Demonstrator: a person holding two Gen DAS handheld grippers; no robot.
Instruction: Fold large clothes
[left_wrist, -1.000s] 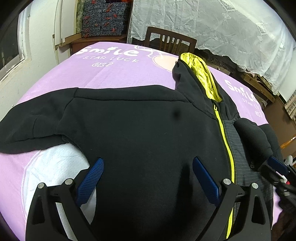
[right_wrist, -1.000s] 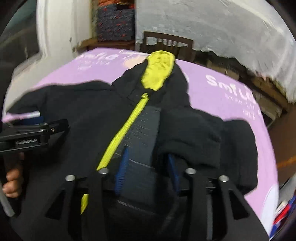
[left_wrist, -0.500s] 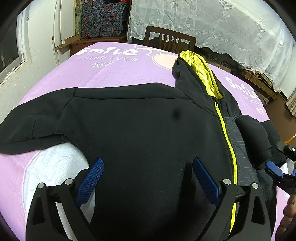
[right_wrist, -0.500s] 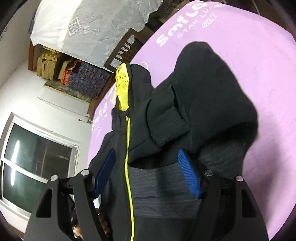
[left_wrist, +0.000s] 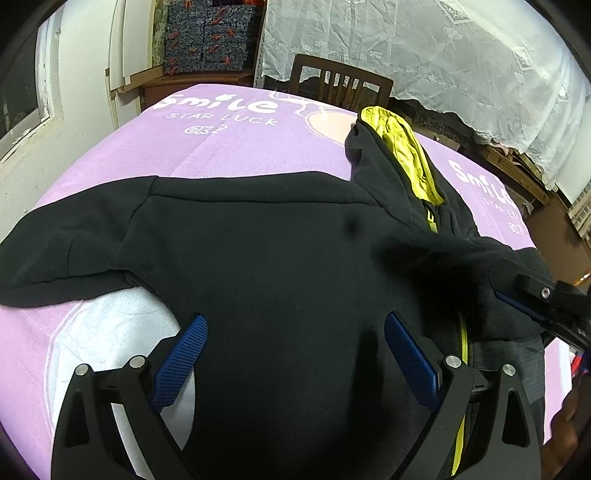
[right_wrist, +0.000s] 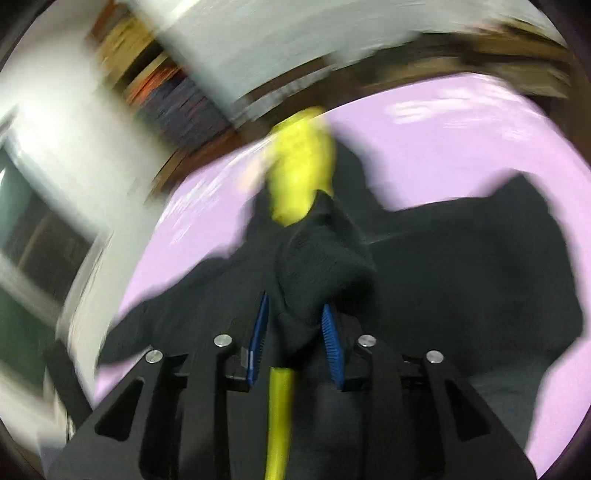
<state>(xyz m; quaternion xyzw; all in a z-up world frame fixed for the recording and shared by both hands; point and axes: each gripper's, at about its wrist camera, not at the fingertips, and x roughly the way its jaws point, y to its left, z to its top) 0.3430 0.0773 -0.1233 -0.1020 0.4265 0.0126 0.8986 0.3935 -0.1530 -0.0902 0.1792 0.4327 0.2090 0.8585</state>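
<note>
A black hoodie (left_wrist: 266, 258) with a yellow-lined hood (left_wrist: 402, 155) and yellow zip (left_wrist: 461, 339) lies face up on a purple blanket (left_wrist: 221, 144). My left gripper (left_wrist: 295, 350) hovers open over its lower body, nothing between the pads. At the right edge of the left wrist view my right gripper (left_wrist: 532, 299) holds the hoodie's right sleeve (left_wrist: 454, 266) drawn across the chest. The right wrist view is motion-blurred: the jaws of my right gripper (right_wrist: 295, 325) are closing, with a bunch of black sleeve cloth (right_wrist: 321, 269) pinched between the blue pads. The hoodie's left sleeve (left_wrist: 62, 254) lies spread to the left.
A wooden chair (left_wrist: 340, 85) stands past the far edge of the blanket, under a white lace curtain (left_wrist: 424, 51). A white wall and window (left_wrist: 22, 92) close off the left. A white patch (left_wrist: 114, 325) of the blanket shows below the left sleeve. A hand (left_wrist: 569, 421) is at the right.
My right gripper has closed on the right sleeve and swung it leftwards over the zip, hiding the grey inner panel. Its view rolled and blurred. My left gripper has stayed still and open.
</note>
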